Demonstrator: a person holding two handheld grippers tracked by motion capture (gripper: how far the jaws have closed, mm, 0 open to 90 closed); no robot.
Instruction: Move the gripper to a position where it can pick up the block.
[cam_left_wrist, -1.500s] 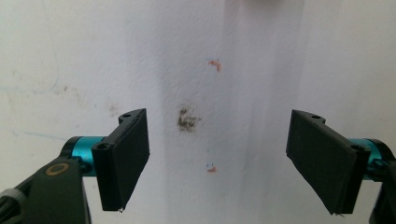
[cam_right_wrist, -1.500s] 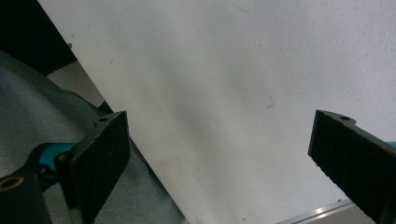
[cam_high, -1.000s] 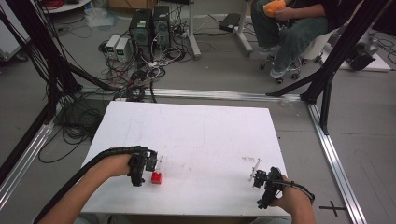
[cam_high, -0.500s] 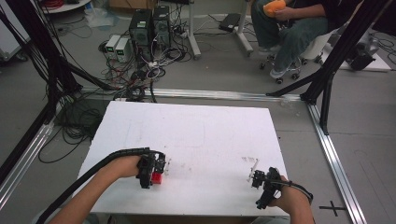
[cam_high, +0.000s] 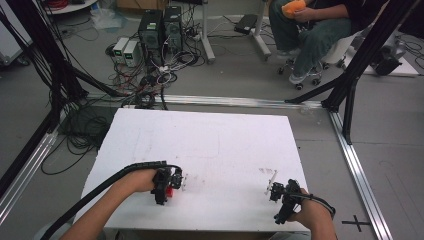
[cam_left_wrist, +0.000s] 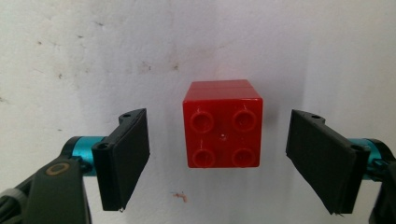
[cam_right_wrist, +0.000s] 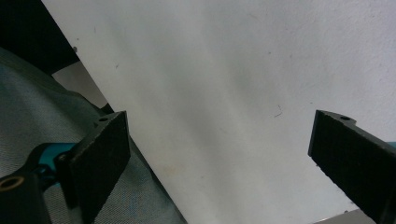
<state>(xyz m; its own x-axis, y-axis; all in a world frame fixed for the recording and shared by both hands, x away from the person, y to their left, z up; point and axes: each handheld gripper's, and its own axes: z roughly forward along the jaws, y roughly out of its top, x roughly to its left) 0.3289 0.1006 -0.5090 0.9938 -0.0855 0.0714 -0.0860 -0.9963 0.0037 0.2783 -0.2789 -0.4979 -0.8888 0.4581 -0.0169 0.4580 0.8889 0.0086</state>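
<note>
left gripper (cam_left_wrist: 219, 156): fingers spread wide, one on each side of the brick, neither touching; lower left of the high view, low over the desk.
red brick (cam_left_wrist: 222, 125): lies on the desk, studs facing the camera, centred between the fingers in the left gripper view; a red spot at the gripper in the high view (cam_high: 170, 190).
right gripper (cam_right_wrist: 219, 158): fingers spread, nothing between them; lower right of the high view, near the front edge.
desk (cam_high: 220, 145): white and scuffed.
done: approach and alignment look complete.
left: fingers to be closed on the brick, then a lift; grasp not yet made.
</note>
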